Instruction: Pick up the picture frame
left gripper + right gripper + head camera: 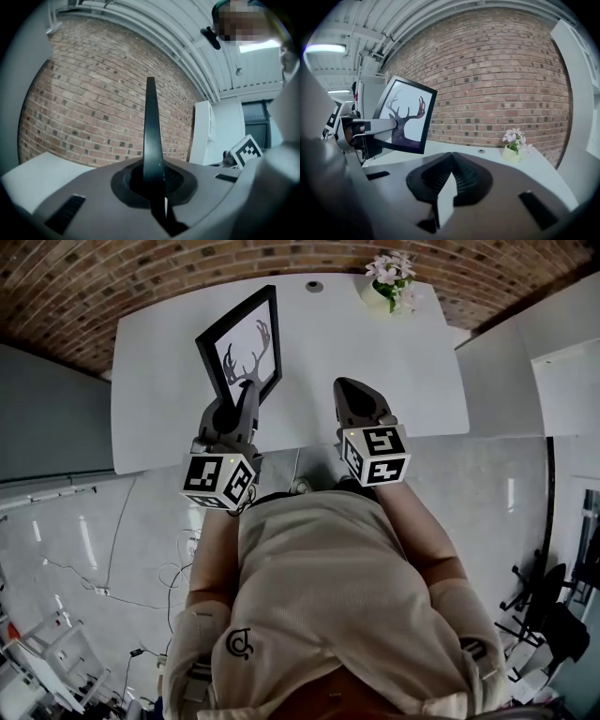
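The pick-up looks all but done. The frame (240, 348) is in the left gripper (246, 390), out over the left part of the white table (412, 371), and in the right gripper view its lower edge seems to hang clear of the tabletop. As a judgement, what remains is to hold the frame steady. The grip sits at one lower corner, so the weight hangs to one side, and the frame could swing or slip unless the clamp stays firm and the wrist level. The left gripper's jaws are clenched on the frame. In its own view the black frame edge (151, 136) stands upright and edge-on, pinched between the pads with no gap showing. In the right gripper view the frame's antler print faces the camera, and the left jaws cross its lower left corner. To the right, the right gripper (349, 390) hovers over the table, well apart from the frame. Its jaws are closed together on nothing, the ribbed pads (461, 180) meeting at the tips. Flowers (389, 277) in a small pot stand at the table's far right, away from both grippers.
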`<state>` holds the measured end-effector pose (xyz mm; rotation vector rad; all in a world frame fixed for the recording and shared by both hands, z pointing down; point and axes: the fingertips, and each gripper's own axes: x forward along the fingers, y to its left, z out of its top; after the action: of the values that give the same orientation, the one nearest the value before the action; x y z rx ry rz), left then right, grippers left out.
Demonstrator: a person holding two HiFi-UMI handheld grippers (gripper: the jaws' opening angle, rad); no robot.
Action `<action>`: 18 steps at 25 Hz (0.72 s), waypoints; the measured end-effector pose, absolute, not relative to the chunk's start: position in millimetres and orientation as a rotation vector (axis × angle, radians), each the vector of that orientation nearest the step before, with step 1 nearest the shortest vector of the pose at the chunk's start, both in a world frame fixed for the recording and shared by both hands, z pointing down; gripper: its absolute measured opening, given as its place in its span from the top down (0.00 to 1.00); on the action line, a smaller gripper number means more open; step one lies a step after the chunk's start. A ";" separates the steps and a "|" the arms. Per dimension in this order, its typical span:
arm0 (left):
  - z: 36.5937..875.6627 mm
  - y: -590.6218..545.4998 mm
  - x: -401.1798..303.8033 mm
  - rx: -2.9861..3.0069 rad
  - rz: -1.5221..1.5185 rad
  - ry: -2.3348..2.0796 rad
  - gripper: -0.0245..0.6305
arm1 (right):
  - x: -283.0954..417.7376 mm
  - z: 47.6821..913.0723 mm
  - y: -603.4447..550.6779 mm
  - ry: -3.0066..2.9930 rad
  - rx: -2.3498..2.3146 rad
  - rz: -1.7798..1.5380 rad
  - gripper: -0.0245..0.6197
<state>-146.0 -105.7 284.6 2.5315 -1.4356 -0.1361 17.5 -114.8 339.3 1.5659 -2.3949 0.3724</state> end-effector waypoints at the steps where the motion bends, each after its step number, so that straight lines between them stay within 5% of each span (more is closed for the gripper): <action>1: 277.6 -107.8 -147.6 2.556 -0.123 -1.471 0.93 | 16.4 333.9 -117.2 -2.411 1.570 0.347 0.95; 18: 197.1 -114.5 -168.3 2.710 -0.062 -1.862 0.93 | 14.1 248.6 -132.7 -2.634 1.555 0.021 0.95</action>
<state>-168.3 -114.5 197.1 2.7095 -1.8615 -0.0617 14.1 -132.7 248.6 1.5555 -2.6338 0.0211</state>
